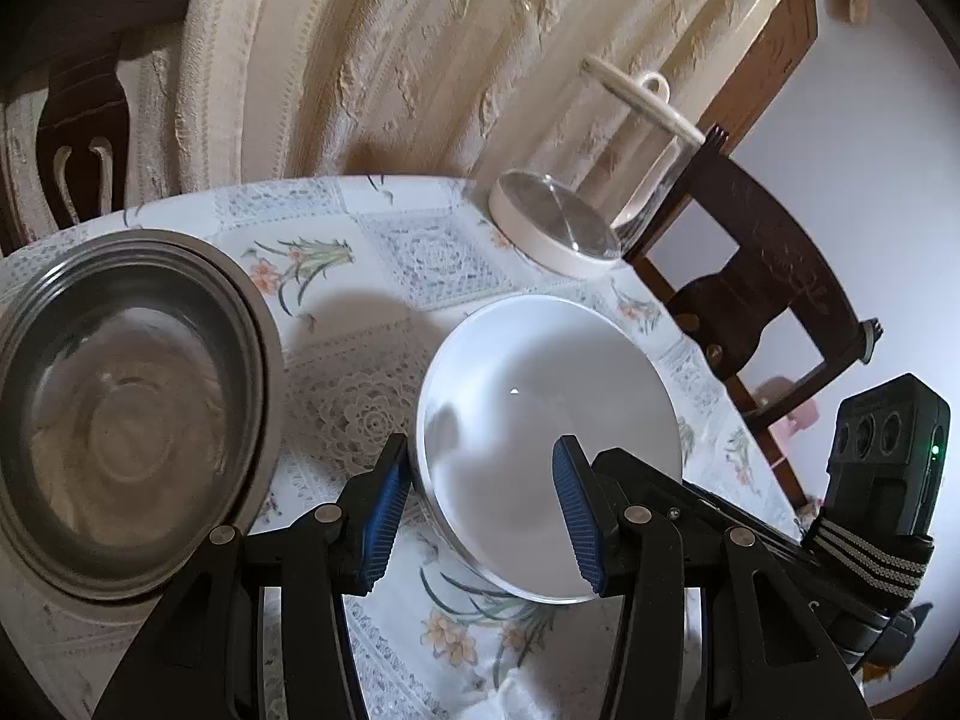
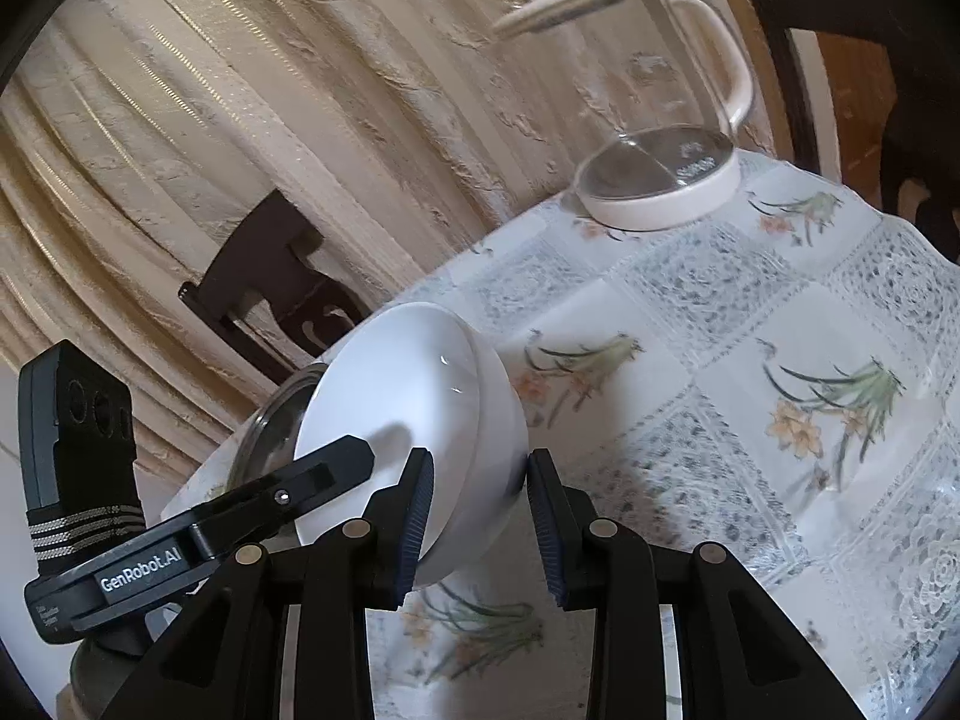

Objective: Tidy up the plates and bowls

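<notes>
A white bowl [image 1: 540, 372] hangs tilted above the flowered tablecloth. In the right wrist view my right gripper [image 2: 480, 456] is shut on the white bowl [image 2: 396, 372], one pad inside and the other against its outer wall. My left gripper [image 1: 480, 444] is open and straddles the opposite rim: its left pad sits at the rim's outside and its right pad stands apart, well inside the bowl. To the left, a glass bowl [image 1: 132, 396] rests in a grey plate [image 1: 264, 324]; the same glass bowl [image 2: 270, 420] peeks out behind the white one.
A glass kettle on a white base [image 1: 552, 228] [image 2: 654, 180] stands at the table's far edge. Dark wooden chairs [image 1: 774, 276] [image 2: 264, 282] sit around the table, with cream curtains behind. Bare tablecloth [image 2: 780, 360] stretches to the right.
</notes>
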The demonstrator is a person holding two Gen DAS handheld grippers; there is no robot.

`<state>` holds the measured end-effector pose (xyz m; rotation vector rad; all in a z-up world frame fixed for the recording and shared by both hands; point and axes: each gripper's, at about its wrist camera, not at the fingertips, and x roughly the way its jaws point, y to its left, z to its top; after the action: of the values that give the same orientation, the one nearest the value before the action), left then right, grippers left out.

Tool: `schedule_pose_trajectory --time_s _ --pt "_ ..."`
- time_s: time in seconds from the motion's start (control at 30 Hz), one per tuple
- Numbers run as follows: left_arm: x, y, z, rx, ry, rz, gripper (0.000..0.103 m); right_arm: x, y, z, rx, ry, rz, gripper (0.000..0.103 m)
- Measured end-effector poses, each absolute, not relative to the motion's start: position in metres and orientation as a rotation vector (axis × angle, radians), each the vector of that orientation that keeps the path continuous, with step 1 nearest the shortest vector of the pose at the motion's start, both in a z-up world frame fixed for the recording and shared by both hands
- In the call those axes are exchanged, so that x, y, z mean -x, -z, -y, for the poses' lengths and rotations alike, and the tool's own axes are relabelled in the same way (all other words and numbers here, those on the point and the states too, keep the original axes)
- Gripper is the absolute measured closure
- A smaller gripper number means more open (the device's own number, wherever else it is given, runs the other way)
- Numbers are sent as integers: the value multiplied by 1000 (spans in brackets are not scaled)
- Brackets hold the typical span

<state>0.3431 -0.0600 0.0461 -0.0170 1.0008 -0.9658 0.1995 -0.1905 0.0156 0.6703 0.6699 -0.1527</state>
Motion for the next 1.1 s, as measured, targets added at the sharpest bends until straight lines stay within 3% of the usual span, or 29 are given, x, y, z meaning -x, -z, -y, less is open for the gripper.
schedule_pose_trajectory --time_s 0.43,0.7,1.1 --pt "-362 -87 -10 155 891 -887 54 -258 -56 131 -523 50 -704 68" --pt "-384 -94 -61 253 787 -825 54 -301 -50 96 -486 -19 -768 68" --pt "-410 -56 -90 301 714 -863 54 -330 -26 79 -432 -2 -845 68"
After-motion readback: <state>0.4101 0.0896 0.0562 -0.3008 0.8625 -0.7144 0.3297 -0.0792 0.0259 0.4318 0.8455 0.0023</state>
